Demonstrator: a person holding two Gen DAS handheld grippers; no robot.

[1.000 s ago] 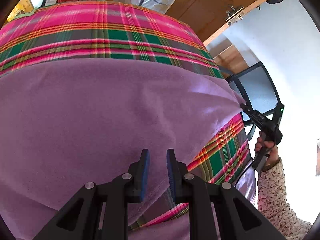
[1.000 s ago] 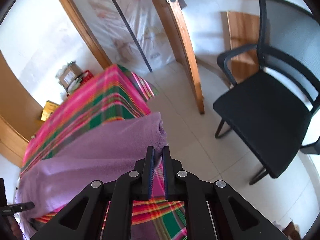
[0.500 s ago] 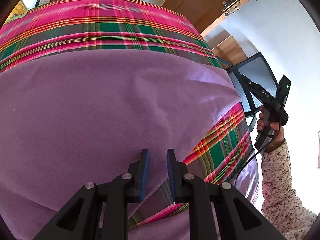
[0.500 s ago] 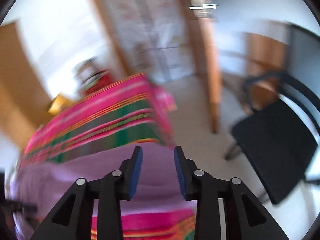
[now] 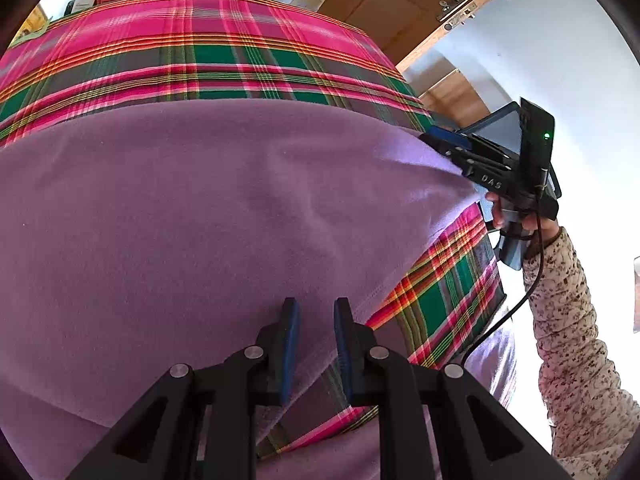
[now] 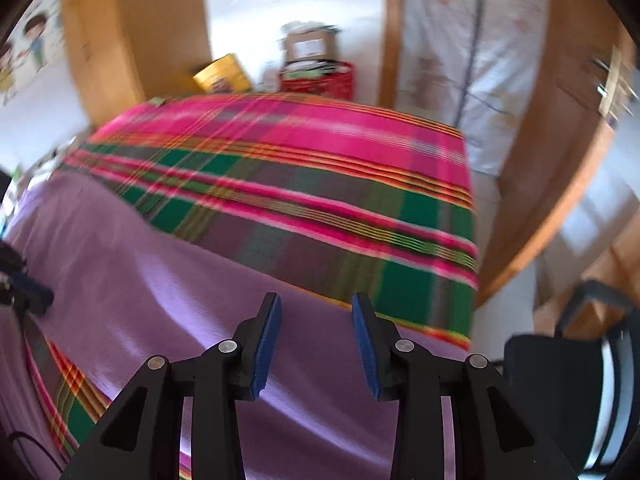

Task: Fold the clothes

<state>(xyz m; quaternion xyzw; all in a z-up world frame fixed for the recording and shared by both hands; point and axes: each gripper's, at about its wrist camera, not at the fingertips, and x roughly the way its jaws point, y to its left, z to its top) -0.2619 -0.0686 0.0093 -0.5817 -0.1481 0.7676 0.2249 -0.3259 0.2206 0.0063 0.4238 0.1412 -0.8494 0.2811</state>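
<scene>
- A purple garment (image 5: 208,216) is lying spread across the middle and lower part of the left wrist view, covering the near half of a bench draped in a pink and green plaid cloth (image 5: 224,60).
- The plaid cloth is showing bare along the top of that view and again at lower right, where it is hanging over the bench edge below the garment's hem.
- The left tongs (image 5: 314,344) are sitting at bottom centre over the garment's hem, jaws standing a narrow gap apart; a fold of purple fabric is running between the blue pads, but whether the pads are pressing on it cannot be told.
- The right tongs (image 6: 316,340) are hovering at bottom centre of the right wrist view, jaws wide apart and having just been opening; the garment (image 6: 168,280) is lying beneath them, nothing gripped.
- In the left wrist view the right tongs (image 5: 444,140) are appearing at the right edge, tips just at the garment's far corner, carried by a hand (image 5: 516,216) with a speckled sleeve (image 5: 572,320).
- The right wrist view is motion-blurred; a red basket (image 6: 320,76) and a yellow box (image 6: 224,74) are sitting beyond the bench at upper centre, and a black chair (image 6: 568,392) is standing at lower right.
- A wooden door (image 5: 384,4) is filling the upper right of the left wrist view.
</scene>
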